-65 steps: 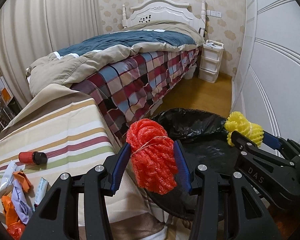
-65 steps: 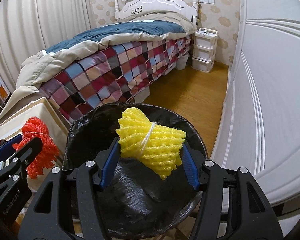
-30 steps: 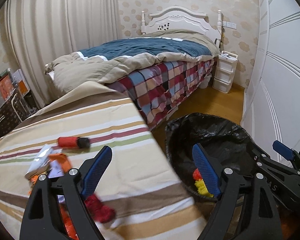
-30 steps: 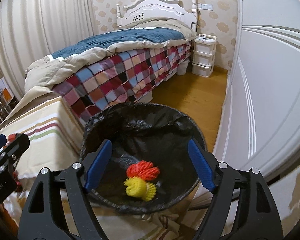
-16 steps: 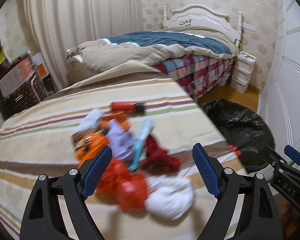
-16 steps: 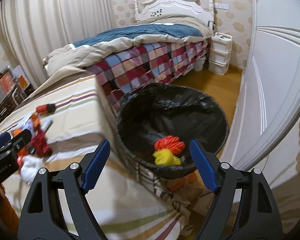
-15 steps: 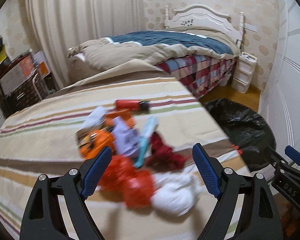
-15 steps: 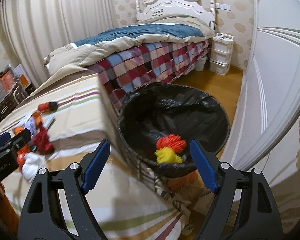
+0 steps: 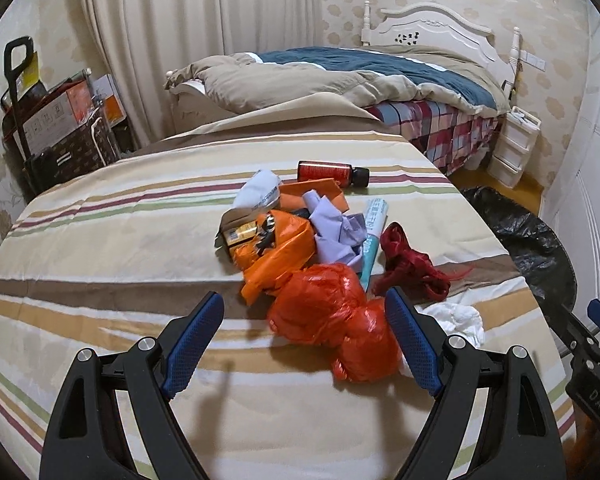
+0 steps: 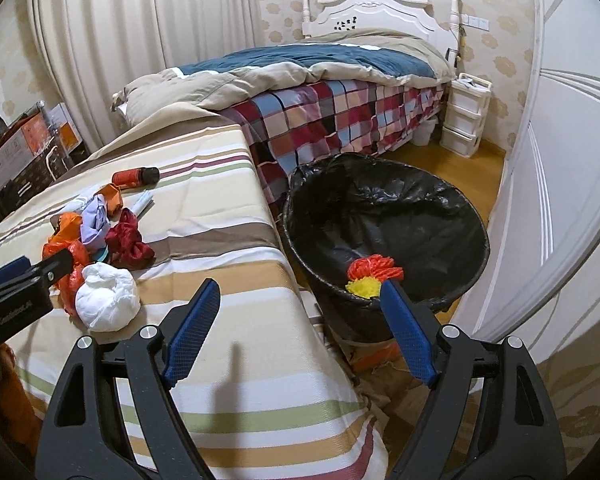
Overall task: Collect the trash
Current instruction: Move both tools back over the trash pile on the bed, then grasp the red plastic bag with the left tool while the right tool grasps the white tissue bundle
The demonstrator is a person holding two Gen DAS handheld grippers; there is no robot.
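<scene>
Both pairs of blue-padded fingers stood wide apart and held nothing. "DAS" was moulded on the right gripper's black body at the edge of the left wrist view; the lettering on the left gripper's body in the right wrist view was too small to read. The left gripper (image 9: 304, 344) hovered over the striped cloth (image 9: 100, 240), with a crumpled red plastic bag (image 9: 332, 320) lying between its fingers, nearer the right one. A white wad (image 9: 458, 320) lay just beyond that finger. Farther on sat an orange bag (image 9: 280, 250), a lilac crumple (image 9: 336, 232), a dark red scrap (image 9: 408, 270), a printed white and teal wrapper (image 9: 374, 224), its print illegible, and a red bottle (image 9: 326, 171) on its side.

The right gripper (image 10: 296, 332) hung above the cloth's edge. Beyond its right finger, the black-lined bin (image 10: 452, 208) on the floor held a red net (image 10: 374, 268) and a yellow net (image 10: 364, 288), touching. A bed (image 10: 320, 68) stood behind.
</scene>
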